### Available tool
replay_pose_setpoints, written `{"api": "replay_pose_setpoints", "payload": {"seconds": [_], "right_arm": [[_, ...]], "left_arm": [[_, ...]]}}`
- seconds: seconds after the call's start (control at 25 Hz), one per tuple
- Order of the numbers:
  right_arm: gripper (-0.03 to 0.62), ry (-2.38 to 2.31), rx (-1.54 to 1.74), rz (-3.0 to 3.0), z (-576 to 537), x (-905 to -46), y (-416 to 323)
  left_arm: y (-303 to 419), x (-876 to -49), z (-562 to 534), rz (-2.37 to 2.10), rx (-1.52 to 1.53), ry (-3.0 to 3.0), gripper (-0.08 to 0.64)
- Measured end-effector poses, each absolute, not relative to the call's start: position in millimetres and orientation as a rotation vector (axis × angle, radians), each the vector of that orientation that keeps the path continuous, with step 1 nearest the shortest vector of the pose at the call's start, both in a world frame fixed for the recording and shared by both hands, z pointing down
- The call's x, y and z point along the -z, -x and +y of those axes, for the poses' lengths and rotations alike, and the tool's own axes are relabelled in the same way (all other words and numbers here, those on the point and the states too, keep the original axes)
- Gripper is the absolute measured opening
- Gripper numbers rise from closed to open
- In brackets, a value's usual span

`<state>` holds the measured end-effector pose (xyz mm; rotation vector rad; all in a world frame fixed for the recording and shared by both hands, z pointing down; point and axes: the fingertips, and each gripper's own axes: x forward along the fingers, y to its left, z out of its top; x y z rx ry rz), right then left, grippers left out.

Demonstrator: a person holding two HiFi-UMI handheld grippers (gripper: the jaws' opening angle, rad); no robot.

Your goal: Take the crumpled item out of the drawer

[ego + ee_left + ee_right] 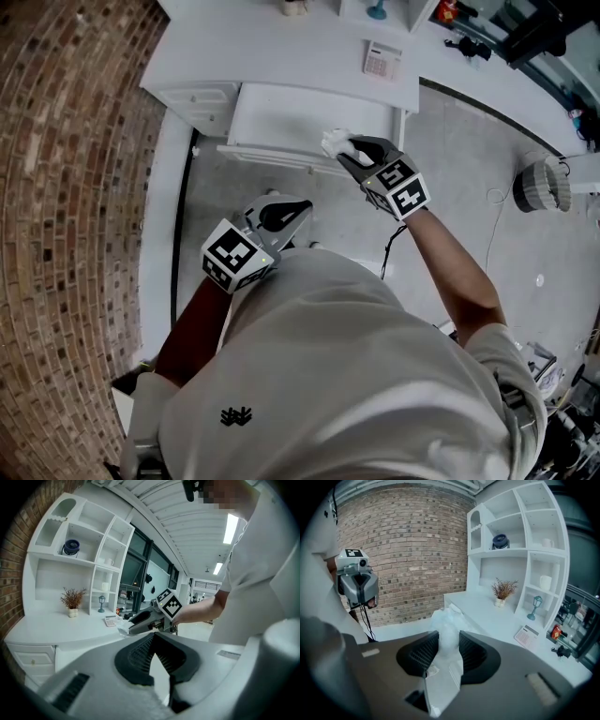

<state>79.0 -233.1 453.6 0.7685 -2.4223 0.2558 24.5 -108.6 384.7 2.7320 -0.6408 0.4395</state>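
The white drawer of the desk stands pulled out. My right gripper hovers over its front right corner, shut on the crumpled white item. In the right gripper view the crumpled item is pinched between the two dark pads and sticks out past them. My left gripper hangs lower, close to the person's body, its jaws together with nothing in them. From the left gripper view the right gripper and the crumpled item show beyond the desk edge.
A white desk carries a calculator, a small plant and shelves. A brick wall runs along the left. A round white basket-like object stands on the grey floor at the right.
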Motion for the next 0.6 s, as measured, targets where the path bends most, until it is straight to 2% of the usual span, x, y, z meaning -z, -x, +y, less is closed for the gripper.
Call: {"api": "replay_pose_setpoints", "payload": {"seconds": [0.6], "right_arm": [[0.149, -0.703, -0.202, -2.48, -208, -418, -80]], "left_arm": [[-35, -389, -101, -0.661, -0.444, -2.723, 0.006]]}}
